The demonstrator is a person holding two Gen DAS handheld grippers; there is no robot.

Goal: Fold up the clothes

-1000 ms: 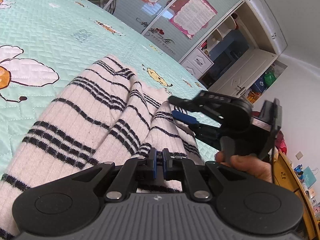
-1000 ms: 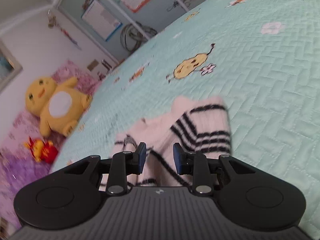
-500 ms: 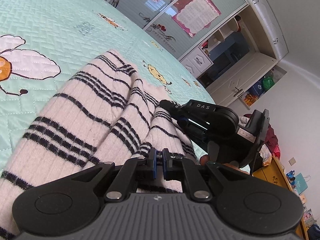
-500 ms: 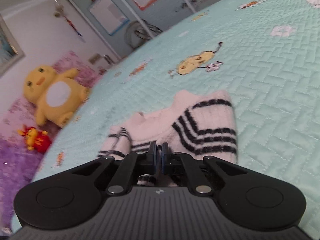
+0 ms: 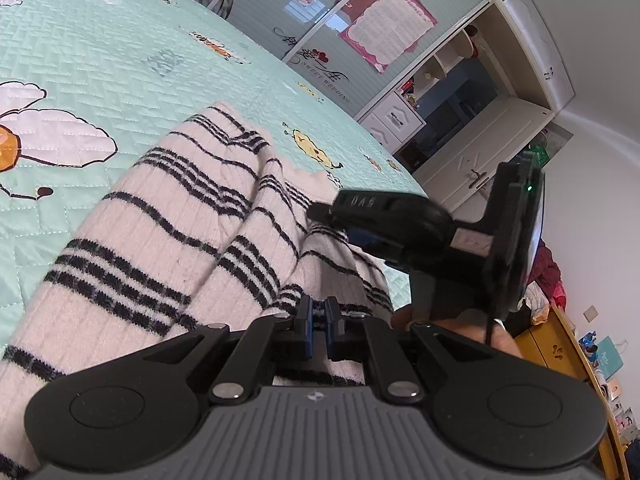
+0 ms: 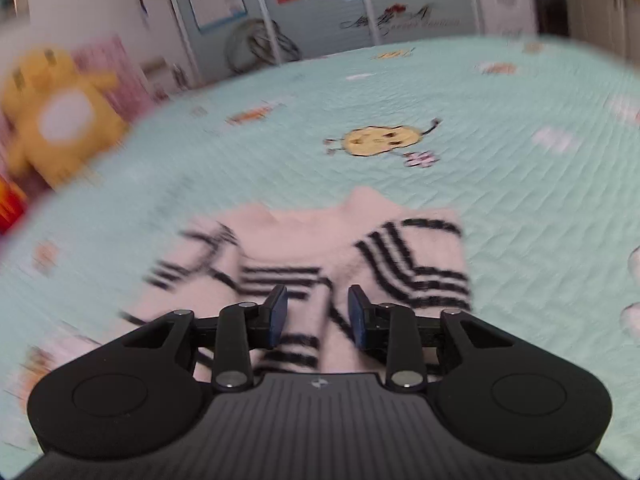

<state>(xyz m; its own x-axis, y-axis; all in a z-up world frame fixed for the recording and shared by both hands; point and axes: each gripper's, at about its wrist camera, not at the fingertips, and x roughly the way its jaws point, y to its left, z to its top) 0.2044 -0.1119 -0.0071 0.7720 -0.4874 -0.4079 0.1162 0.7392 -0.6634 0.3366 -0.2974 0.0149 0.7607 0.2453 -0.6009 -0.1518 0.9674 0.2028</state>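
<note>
A white knit sweater with black stripes (image 5: 160,240) lies bunched in folds on the mint quilted bedspread (image 5: 100,60). My left gripper (image 5: 318,322) is shut on a fold of the sweater at its near edge. In the left wrist view my right gripper (image 5: 318,212) comes in from the right, lying on its side over the sweater's far fold. In the blurred right wrist view the sweater (image 6: 304,248) spreads under my right gripper (image 6: 318,312). Its jaws are opening, with striped knit showing in the gap and the pads off it.
A yellow plush toy (image 6: 56,120) sits past the bed's left edge. White cupboards (image 5: 480,140) and glass doors with posters stand beyond the bed. A hand (image 5: 460,328) holds the right gripper's handle. Bare bedspread (image 6: 520,200) stretches to the right of the sweater.
My right gripper shut over the sweater, then parted its jaws again while rolling and swinging sideways. My left gripper kept still with its grip on the fold.
</note>
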